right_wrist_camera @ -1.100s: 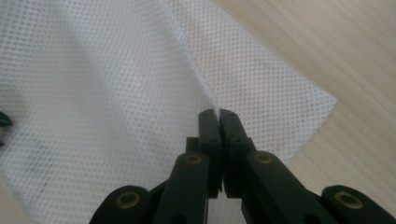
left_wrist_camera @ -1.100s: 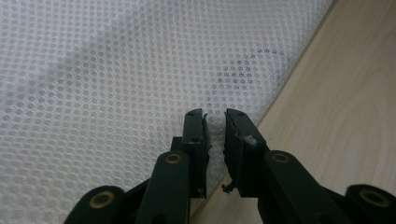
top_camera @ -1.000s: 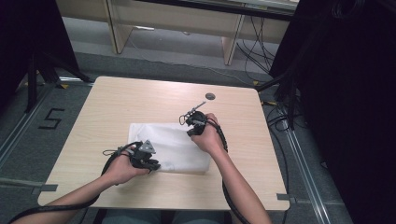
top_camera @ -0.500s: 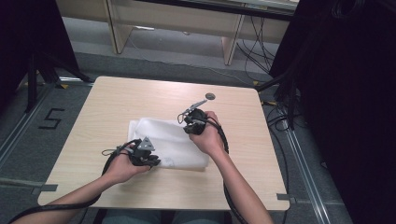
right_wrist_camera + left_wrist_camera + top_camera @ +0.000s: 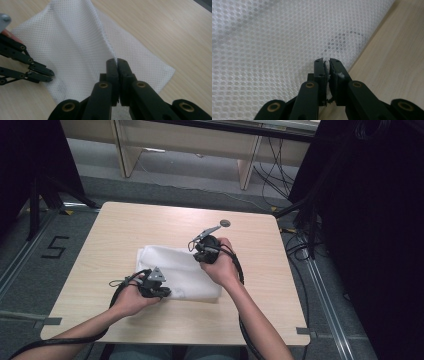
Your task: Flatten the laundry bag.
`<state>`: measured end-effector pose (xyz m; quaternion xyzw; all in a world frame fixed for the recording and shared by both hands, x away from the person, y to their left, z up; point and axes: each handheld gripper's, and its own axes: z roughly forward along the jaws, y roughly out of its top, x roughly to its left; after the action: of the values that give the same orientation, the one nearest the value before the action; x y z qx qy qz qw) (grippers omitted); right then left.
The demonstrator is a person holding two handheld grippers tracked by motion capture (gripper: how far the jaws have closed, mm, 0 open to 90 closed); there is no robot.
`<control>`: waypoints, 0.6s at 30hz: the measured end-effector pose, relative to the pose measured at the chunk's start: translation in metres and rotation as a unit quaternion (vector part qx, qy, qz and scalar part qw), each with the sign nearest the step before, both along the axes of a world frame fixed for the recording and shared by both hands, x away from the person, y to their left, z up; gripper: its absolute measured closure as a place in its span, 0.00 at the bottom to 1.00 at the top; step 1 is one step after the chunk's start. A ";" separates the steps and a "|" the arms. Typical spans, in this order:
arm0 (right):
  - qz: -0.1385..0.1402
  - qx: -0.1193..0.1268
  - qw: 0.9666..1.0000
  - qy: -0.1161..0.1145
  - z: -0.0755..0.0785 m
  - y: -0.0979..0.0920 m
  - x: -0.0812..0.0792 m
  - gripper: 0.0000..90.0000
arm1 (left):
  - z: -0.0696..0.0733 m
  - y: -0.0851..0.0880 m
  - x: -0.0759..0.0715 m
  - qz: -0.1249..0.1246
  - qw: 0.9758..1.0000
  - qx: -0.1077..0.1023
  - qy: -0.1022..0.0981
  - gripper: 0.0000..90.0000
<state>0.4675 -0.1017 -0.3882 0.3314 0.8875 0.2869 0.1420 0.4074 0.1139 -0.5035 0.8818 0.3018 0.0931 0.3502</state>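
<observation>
Two claws work one white mesh cloth [image 5: 180, 275] at the centre of the pale wooden surface [image 5: 125, 230]. The left claw [image 5: 326, 65], at the cloth's 7 o'clock edge in the high view [image 5: 161, 292], has just been closing: its jaws stand a sliver apart with a thin fold of the mesh edge caught between the pads, so it reads as a fresh pinch on the near hem. The right claw [image 5: 116, 61] is fully closed on a ridge of the cloth, which rises to its tips in a sharp crease; in the high view it sits at the cloth's 1 o'clock corner [image 5: 196, 249]. A small dark disc [image 5: 225, 223] lies on the surface well beyond it, at 12 o'clock.

With both edges now gripped, the cloth looks ready to be lifted, spread or folded; which of these is intended cannot be told.

Against the picture from a second ago, the right hand is a little higher and the far side of the cloth has come up off the surface into a soft hump, where it lay flat. The left hand sits in the same place.
</observation>
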 end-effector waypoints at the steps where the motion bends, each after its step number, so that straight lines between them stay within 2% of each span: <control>1: 0.000 0.000 1.000 0.000 0.000 0.000 0.000 1.00 | -0.001 0.000 0.000 0.004 1.000 -0.001 -0.006 0.93; 2: 0.002 -0.006 1.000 -0.002 0.003 0.001 -0.002 1.00 | -0.001 0.001 0.001 0.004 1.000 0.002 -0.007 0.93; 3: 0.002 0.001 1.000 -0.004 0.004 0.003 -0.004 1.00 | -0.002 0.001 0.001 0.010 1.000 -0.002 -0.004 0.93; 4: 0.021 -0.019 0.999 -0.024 0.004 0.001 -0.002 1.00 | -0.002 0.001 0.002 0.008 1.000 -0.001 -0.008 0.93; 5: 0.021 -0.019 0.999 -0.024 0.004 0.001 -0.002 1.00 | -0.002 0.001 0.002 0.008 1.000 -0.001 -0.008 0.93; 6: 0.017 -0.004 1.000 -0.014 0.006 0.005 -0.006 1.00 | -0.001 0.002 0.004 0.003 1.000 0.005 -0.003 0.92; 7: 0.017 -0.004 1.000 -0.014 0.006 0.005 -0.006 1.00 | -0.001 0.002 0.004 0.003 1.000 0.005 -0.003 0.92; 8: 0.018 0.004 1.000 -0.009 0.005 0.006 -0.007 1.00 | -0.002 0.002 0.005 0.008 1.000 0.002 -0.008 0.92; 9: 0.018 -0.004 1.000 -0.014 0.006 0.006 -0.008 1.00 | -0.002 0.002 0.006 0.012 1.000 -0.002 -0.004 0.92; 10: 0.015 -0.002 1.000 -0.008 0.007 0.007 -0.009 1.00 | -0.002 0.002 0.007 0.011 1.000 -0.001 -0.008 0.92; 11: 0.018 -0.001 1.000 -0.014 0.008 0.007 -0.010 1.00 | -0.002 0.003 0.008 0.010 1.000 -0.005 -0.002 0.92; 13: 0.018 0.000 1.000 -0.010 0.008 0.007 -0.011 1.00 | -0.001 0.004 0.008 0.012 1.000 0.000 -0.010 0.92; 14: 0.025 -0.003 0.999 -0.022 0.008 0.007 -0.011 1.00 | -0.001 0.005 0.008 0.012 1.000 -0.007 -0.005 0.92; 17: 0.022 -0.001 1.000 -0.019 0.008 0.007 -0.011 1.00 | 0.003 0.008 0.007 0.009 1.000 0.000 -0.007 0.92; 18: 0.025 0.007 0.999 -0.022 0.007 0.007 -0.010 1.00 | 0.006 0.010 0.005 0.007 1.000 0.002 -0.009 0.93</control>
<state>0.4574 -0.0949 -0.3808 0.3033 0.8902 0.3040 0.1522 0.4126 0.1236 -0.4979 0.8798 0.3042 0.1040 0.3501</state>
